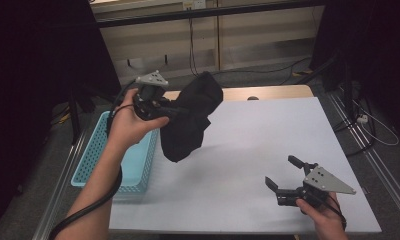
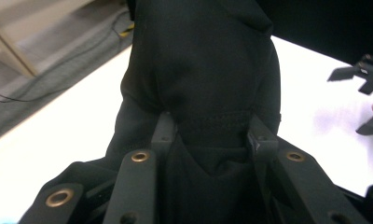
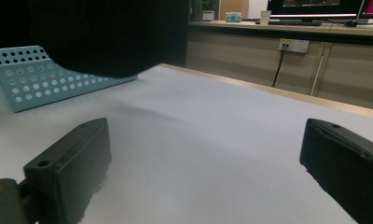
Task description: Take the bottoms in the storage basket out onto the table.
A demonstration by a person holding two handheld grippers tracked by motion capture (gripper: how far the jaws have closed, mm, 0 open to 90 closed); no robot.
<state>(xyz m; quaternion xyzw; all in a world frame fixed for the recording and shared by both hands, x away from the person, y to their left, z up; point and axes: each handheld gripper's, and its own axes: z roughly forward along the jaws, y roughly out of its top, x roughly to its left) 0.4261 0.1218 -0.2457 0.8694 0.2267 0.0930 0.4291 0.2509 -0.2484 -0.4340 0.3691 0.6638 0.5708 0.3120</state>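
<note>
A black cloth [image 1: 190, 117] hangs in the air above the white table's [image 1: 268, 135] left part, held up by my left gripper [image 1: 175, 111], which is shut on it. In the left gripper view the cloth [image 2: 203, 70] is bunched between the two jaws, and my left gripper [image 2: 212, 133] pinches a seam of it. My right gripper [image 1: 284, 174] rests low at the table's front right, open, jaws spread wide with nothing between them. In the right gripper view the right gripper [image 3: 203, 163] faces bare table, with the dark cloth [image 3: 105, 32] hanging at the upper left.
A light blue perforated basket [image 1: 90, 155] sits off the table's left edge, beside my left forearm; the basket [image 3: 31, 79] is also at the left of the right gripper view. Cables and a wall with sockets lie beyond the far edge.
</note>
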